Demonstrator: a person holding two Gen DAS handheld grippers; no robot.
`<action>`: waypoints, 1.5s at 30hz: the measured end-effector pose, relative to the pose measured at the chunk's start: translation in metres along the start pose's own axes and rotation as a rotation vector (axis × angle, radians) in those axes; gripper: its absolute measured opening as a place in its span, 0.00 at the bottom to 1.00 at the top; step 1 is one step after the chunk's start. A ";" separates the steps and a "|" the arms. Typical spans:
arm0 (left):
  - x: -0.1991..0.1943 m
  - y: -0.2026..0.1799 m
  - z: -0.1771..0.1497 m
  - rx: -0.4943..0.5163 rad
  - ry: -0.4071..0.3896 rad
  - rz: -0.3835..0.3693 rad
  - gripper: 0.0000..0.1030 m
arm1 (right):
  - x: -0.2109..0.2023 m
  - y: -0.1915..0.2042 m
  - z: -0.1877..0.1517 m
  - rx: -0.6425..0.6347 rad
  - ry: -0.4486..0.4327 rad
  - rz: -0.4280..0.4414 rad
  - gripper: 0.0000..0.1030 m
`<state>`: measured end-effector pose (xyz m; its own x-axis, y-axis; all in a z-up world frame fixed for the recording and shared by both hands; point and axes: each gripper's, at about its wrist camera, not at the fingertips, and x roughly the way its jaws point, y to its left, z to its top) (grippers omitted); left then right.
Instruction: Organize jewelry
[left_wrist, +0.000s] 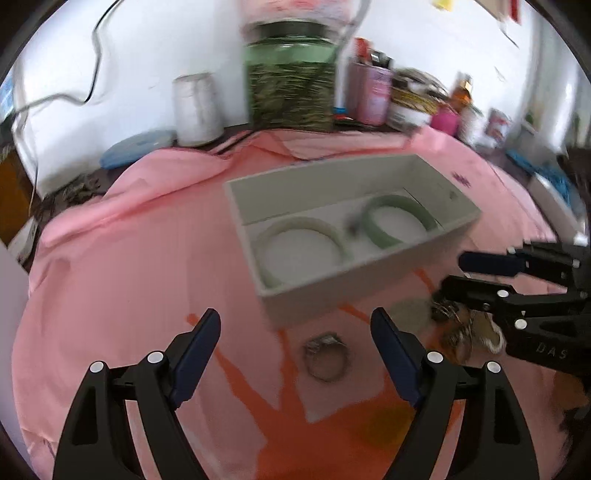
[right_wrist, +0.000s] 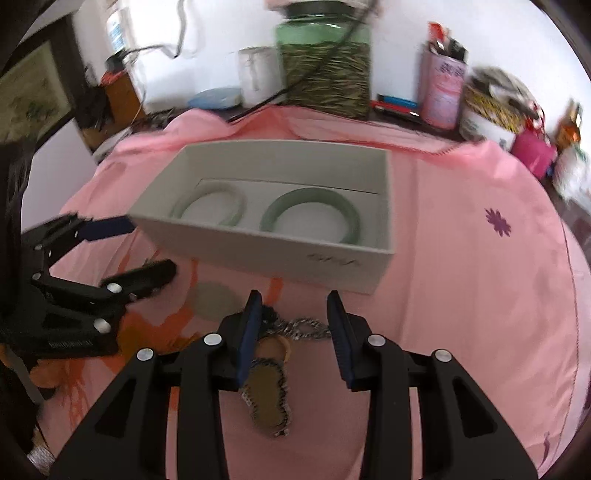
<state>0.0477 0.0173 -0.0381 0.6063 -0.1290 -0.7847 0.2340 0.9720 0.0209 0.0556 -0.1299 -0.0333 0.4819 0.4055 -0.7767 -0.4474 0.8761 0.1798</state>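
Observation:
A white open box stands on the pink cloth and holds two green bangles, also seen in the right wrist view. A metal ring bracelet lies on the cloth between my left gripper's open fingers. My right gripper is open over a silver chain with pendants lying on the cloth; its left finger touches the pendant cluster.
A large green jar, a white cup, a pink pen holder, tins and bottles stand along the back wall. The pink cloth covers the table; a blue dish lies at back left.

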 end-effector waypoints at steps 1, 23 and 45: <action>0.000 -0.006 -0.002 0.027 0.004 -0.004 0.80 | 0.001 0.004 -0.002 -0.013 0.005 0.004 0.34; -0.061 -0.047 -0.067 0.209 -0.049 -0.105 0.87 | -0.052 -0.018 -0.055 0.043 -0.089 -0.005 0.38; -0.060 -0.051 -0.071 0.202 -0.052 -0.148 0.41 | -0.059 -0.036 -0.055 0.116 -0.111 0.013 0.46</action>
<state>-0.0541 -0.0104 -0.0359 0.5915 -0.2820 -0.7554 0.4672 0.8834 0.0361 0.0020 -0.1996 -0.0273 0.5597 0.4381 -0.7034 -0.3675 0.8920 0.2632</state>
